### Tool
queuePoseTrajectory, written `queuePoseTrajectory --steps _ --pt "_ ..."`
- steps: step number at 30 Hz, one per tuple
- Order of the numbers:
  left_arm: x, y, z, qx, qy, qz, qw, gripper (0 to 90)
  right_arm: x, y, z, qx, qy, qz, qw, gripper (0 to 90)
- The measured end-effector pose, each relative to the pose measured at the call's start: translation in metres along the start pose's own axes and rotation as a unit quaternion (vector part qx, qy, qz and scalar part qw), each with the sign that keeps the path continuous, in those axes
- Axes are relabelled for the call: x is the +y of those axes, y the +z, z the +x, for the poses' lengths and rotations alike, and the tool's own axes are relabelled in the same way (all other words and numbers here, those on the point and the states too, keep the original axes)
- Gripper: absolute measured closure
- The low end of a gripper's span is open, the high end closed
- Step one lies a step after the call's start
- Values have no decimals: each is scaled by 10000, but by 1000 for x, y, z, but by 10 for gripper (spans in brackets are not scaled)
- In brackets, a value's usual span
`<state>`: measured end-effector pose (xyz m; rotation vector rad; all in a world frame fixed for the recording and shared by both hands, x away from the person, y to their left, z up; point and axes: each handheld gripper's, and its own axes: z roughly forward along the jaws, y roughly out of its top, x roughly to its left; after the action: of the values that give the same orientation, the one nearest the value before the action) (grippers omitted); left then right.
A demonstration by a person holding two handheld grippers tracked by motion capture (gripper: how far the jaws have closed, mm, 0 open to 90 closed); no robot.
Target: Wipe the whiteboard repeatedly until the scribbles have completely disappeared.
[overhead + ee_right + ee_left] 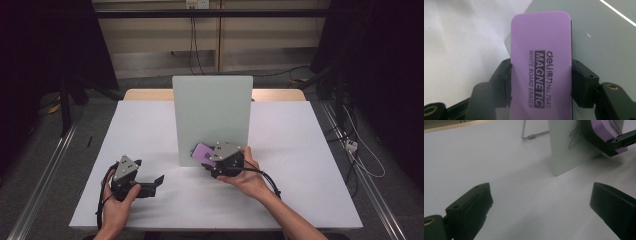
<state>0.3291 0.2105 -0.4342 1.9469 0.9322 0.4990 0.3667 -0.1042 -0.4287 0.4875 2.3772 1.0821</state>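
Purple magnetic whiteboard eraser [540, 67], printed face up toward the camera, clamped by its long sides in the right gripper [214, 161]. Eraser sits at the lower left of the upright whiteboard [212, 112], close against its face; contact unclear. Left gripper [150, 184] rests low on the white table [300, 150], well apart from the board, jaws wide, nothing between.
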Motion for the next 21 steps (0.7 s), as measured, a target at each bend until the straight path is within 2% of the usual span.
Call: queuePoseTrajectory --steps 5,10,15,21 --pt "0 -1 0 8 -12 -13 10000 41 5 10 6 89 -66 -17 9999 415" --pt "-1 -3 1 29 -16 -4 10000 41 6 10 6 84 -87 -21 9999 415" --pt "-1 -4 2 42 -17 -11 10000 41 7 -2 -2 -104 -73 -89 9999 415" --pt "-1 -3 1 63 -18 -2 10000 41 6 -24 -20 -388 112 -278 9988 415"
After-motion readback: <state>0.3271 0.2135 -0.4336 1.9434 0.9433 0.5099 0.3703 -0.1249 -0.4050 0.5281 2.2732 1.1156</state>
